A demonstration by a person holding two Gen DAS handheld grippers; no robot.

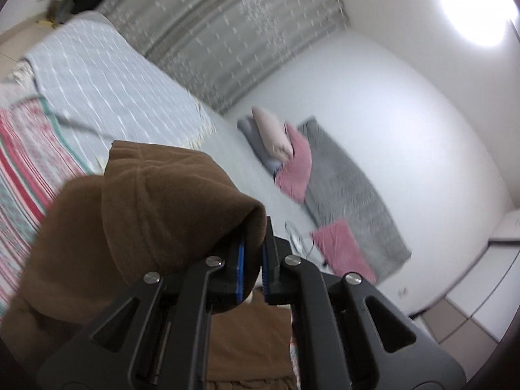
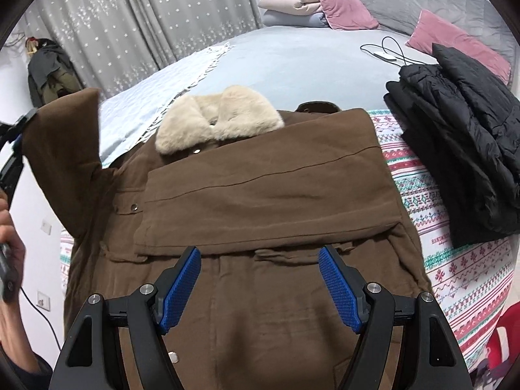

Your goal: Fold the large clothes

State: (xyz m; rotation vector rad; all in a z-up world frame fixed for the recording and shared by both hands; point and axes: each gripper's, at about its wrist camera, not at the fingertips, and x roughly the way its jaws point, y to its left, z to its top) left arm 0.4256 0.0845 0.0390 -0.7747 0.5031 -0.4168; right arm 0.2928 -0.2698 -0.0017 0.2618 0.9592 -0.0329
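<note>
A big brown coat [image 2: 247, 214] lies spread front-up on the bed [image 2: 292, 58], over a patterned red-and-green blanket [image 2: 455, 260]. One sleeve is already laid flat across the chest; the other sleeve [image 2: 61, 143] is lifted off to the left, its cuff pinched between the left tongs [image 1: 252, 253], which are pressed together on the cloth. The right tongs [image 2: 260, 279] hover spread wide above the coat's lower half, holding nothing.

The fabric looks thick, matte and brushed, with a fluffy cream fur collar [image 2: 217, 117] at the far end and metal snaps down the front. It will likely handle heavy and soft rather than slippery, sagging where unsupported, so bulky folds may spring open. Cuffs, hem and shoulder seams seem the firmest places to grip. A folded black puffer jacket [image 2: 461, 143] sits at the right, glossy and quilted; pink pillows [image 2: 344, 3] rest farther off.
</note>
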